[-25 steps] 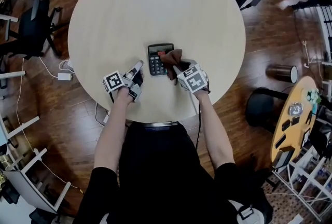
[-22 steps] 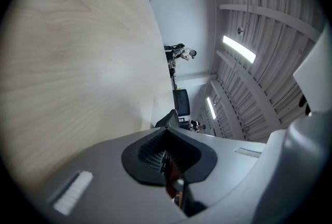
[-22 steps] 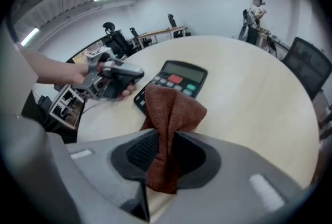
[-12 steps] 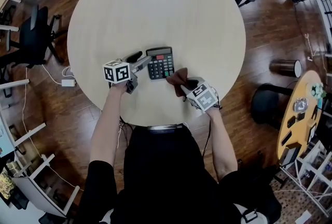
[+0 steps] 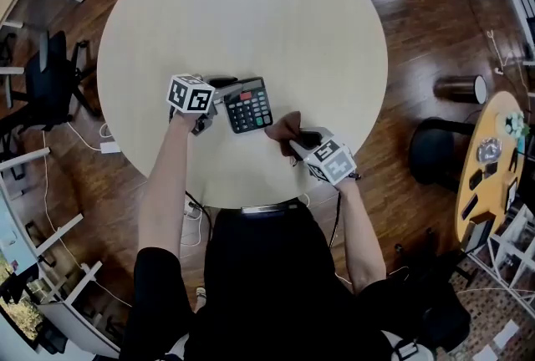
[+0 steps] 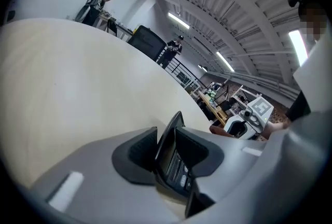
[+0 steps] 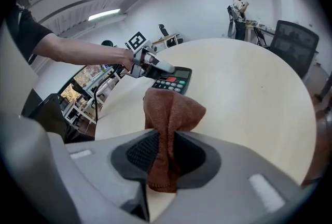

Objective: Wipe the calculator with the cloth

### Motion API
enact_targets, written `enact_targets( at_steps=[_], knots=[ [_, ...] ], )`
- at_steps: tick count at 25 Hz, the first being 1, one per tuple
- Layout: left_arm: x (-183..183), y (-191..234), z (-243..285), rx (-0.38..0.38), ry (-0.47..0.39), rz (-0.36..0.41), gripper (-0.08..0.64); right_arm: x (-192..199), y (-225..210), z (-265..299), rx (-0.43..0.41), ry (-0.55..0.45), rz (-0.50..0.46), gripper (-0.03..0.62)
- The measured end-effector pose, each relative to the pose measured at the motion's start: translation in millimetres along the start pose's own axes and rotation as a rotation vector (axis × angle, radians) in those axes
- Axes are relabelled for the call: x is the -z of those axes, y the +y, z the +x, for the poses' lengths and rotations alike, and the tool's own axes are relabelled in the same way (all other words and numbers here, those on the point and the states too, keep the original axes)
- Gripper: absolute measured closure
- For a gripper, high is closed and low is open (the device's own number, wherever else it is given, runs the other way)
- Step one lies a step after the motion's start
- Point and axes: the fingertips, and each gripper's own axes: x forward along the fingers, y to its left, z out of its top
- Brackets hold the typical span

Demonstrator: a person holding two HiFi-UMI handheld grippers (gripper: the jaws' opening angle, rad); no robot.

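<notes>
Found the calculator (image 5: 249,106) at 6 o'clock on the round desk (image 5: 251,0), short of the near rim and lying slightly askew. Found the left gripper (image 5: 219,94) at 9 o'clock of it, fingers closing on its left edge with the casing between the pads. Appears lifted off the desk on that side, though not confirmable from the head view. Found the right gripper (image 5: 303,136) at 4 o'clock of the calculator, fingers pinched tight on a bunched brown cloth (image 5: 284,127), with a tuft standing proud of the tips. Noted the cloth near the calculator's lower right corner, not on the keys.

Judged as the step in hand: steadying the calculator, then bringing the cloth across.

Recommended:
1. Settle the left hold before any stroke, gripping the casing edge only, clear of keys and display.
2. Lead with the free tuft, not the finger tips, to avoid scraping the face.
3. Sweep from 4 o'clock toward 10 o'clock, into the held edge, so as not to drag the calculator loose.
4. Press lightly and cover display and key rows alike.
</notes>
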Motion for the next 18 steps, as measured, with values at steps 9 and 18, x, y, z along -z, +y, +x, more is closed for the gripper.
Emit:
enact_targets(
  at_steps=[9,18],
  knots=[
    [11.8,-20.4,6.6,0.074,0.035,-0.008,0.474,-5.9,-5.2,-8.7,-0.009,-0.078,0.056,0.502],
    [18.6,-59.5,-40.2,0.290,-0.357,-0.167,0.503,-24.0,-30.2,-45.7,-0.159,-0.384,0.333,0.502]
  ],
)
